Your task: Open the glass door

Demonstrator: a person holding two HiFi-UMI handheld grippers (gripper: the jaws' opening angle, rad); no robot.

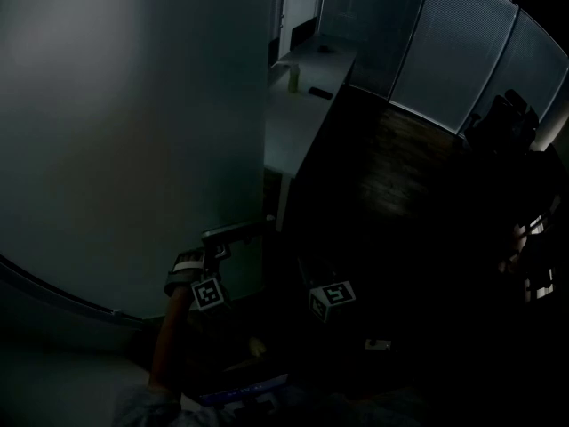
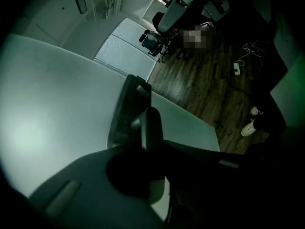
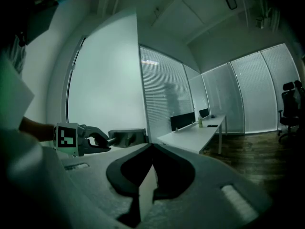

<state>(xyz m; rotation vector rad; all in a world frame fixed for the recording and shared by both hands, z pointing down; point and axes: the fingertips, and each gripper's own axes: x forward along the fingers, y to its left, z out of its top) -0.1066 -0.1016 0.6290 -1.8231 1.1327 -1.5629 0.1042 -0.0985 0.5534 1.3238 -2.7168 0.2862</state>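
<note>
The frosted glass door (image 1: 133,132) fills the left of the head view, and the room shows past its free edge. Its metal lever handle (image 1: 233,231) sits on a dark lock plate (image 2: 125,109) near that edge. My left gripper (image 1: 213,249) is shut on the handle. In the left gripper view the lever (image 2: 151,125) runs straight down between the jaws. The right gripper view shows the left gripper (image 3: 102,140) from the side, its fingers (image 3: 95,136) hooked round the handle's stem. My right gripper (image 3: 152,146) hangs to the right of the door edge, shut and holding nothing. It also appears, dark, in the head view (image 1: 313,278).
A long white desk (image 1: 293,114) with a bottle and small items stands just past the door edge. A glass wall with blinds (image 1: 444,52) lines the back, and a black office chair (image 1: 507,118) stands at the right. The floor (image 2: 209,85) is dark wood, with a person's shoes (image 2: 250,127) on it.
</note>
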